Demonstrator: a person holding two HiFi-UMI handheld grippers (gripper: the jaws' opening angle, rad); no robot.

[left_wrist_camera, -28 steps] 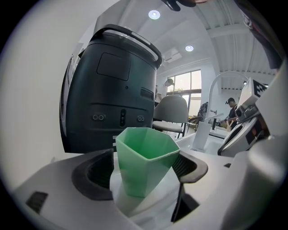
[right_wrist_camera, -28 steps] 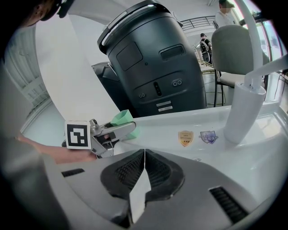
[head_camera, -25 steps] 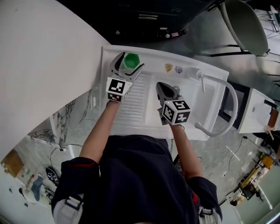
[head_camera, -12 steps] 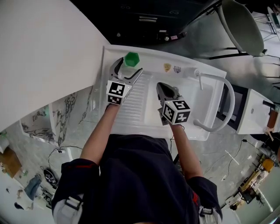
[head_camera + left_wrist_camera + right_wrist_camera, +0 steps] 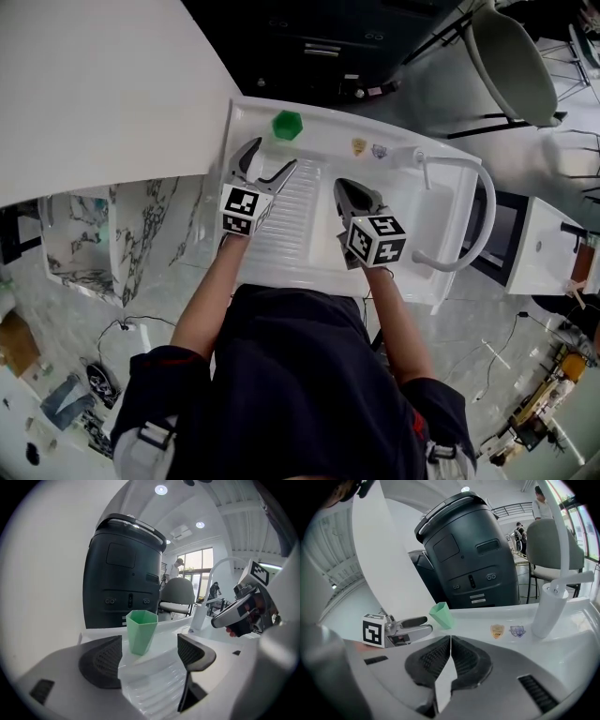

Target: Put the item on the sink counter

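Note:
A green hexagonal cup (image 5: 287, 125) stands upright on the white sink counter (image 5: 330, 136) at its far left corner. It also shows in the left gripper view as the cup (image 5: 141, 631) and in the right gripper view as the cup (image 5: 442, 614). My left gripper (image 5: 267, 161) is open, a short way back from the cup, over the ribbed drainboard (image 5: 286, 220), with nothing between its jaws (image 5: 147, 654). My right gripper (image 5: 347, 190) is shut and empty, over the drainboard's right edge; its jaws (image 5: 450, 656) are pressed together.
A tall arched white faucet (image 5: 459, 216) curves over the sink basin (image 5: 424, 220) at the right. Two small stickers (image 5: 370, 147) lie on the counter's back strip. A dark machine (image 5: 466, 555) stands behind the sink, a grey chair (image 5: 511, 52) beyond it. A white wall panel (image 5: 103, 89) borders the left.
My left gripper has drawn back toward me from the green cup, which stays standing on the counter. The right gripper has held still.

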